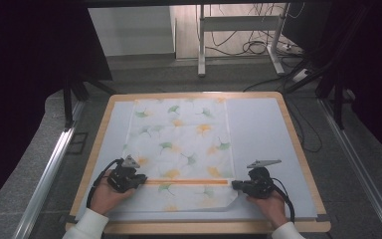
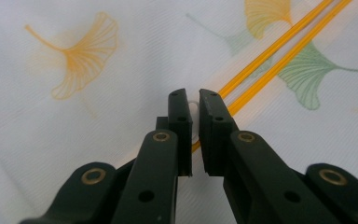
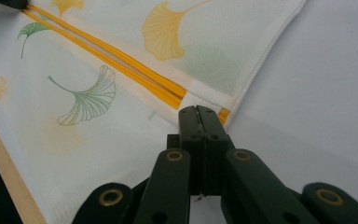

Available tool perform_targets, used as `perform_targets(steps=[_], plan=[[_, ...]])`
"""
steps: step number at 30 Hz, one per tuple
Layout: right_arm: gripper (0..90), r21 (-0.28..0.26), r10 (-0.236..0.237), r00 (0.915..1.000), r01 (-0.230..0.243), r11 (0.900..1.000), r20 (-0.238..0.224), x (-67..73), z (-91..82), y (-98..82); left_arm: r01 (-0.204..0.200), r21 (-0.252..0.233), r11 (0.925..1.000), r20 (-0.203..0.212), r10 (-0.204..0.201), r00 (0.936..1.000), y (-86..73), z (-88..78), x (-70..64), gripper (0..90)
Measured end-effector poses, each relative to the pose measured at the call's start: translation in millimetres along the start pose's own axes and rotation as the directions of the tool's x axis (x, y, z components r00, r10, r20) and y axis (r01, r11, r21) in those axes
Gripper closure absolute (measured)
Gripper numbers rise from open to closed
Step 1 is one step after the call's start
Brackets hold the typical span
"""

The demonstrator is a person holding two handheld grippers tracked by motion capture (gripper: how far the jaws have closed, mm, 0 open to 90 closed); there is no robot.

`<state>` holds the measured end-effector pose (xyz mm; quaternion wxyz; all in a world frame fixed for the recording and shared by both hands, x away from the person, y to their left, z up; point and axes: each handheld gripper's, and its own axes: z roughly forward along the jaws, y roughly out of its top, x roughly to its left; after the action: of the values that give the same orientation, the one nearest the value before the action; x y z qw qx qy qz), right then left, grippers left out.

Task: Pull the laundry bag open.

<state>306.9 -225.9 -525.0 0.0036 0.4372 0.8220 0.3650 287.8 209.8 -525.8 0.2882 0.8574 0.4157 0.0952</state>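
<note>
A white mesh bag [image 1: 181, 139] printed with green and yellow ginkgo leaves lies flat on the table mat. An orange zipper [image 1: 186, 182] runs across its near part. My left gripper [image 1: 142, 180] lies at the zipper's left end. In the left gripper view its jaws [image 2: 195, 100] are closed to a thin slit with a small pale pull ring pinched between them, beside the orange zipper [image 2: 279, 46]. My right gripper [image 1: 235, 184] is at the zipper's right end. Its jaws [image 3: 198, 111] are shut on the bag's edge where the orange zipper [image 3: 121, 63] ends.
The bag lies on a pale grey mat [image 1: 258, 129] over a table with a wooden rim [image 1: 298, 149]. Bare mat lies to the right of the bag. Beyond the table's far edge are metal stand legs and cables [image 1: 248, 47] on the floor.
</note>
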Motion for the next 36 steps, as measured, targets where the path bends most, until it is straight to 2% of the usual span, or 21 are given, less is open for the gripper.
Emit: perform_targets(steps=[7, 36], plan=[[89.3, 0.0, 0.0, 1.0, 0.0, 1.0, 0.0, 0.0, 0.0, 0.0, 0.01, 0.006, 0.9999, -0.022, -0.01, 0.9997, -4.6, -3.8, 5.0, 84.9], [89.4, 0.002, -0.001, 1.0, 0.001, 1.0, 0.003, 0.6, 0.1, 0.3, 0.073, -0.009, 0.9973, -0.052, -0.073, 0.996, -24.1, -18.0, 25.7, 84.9]])
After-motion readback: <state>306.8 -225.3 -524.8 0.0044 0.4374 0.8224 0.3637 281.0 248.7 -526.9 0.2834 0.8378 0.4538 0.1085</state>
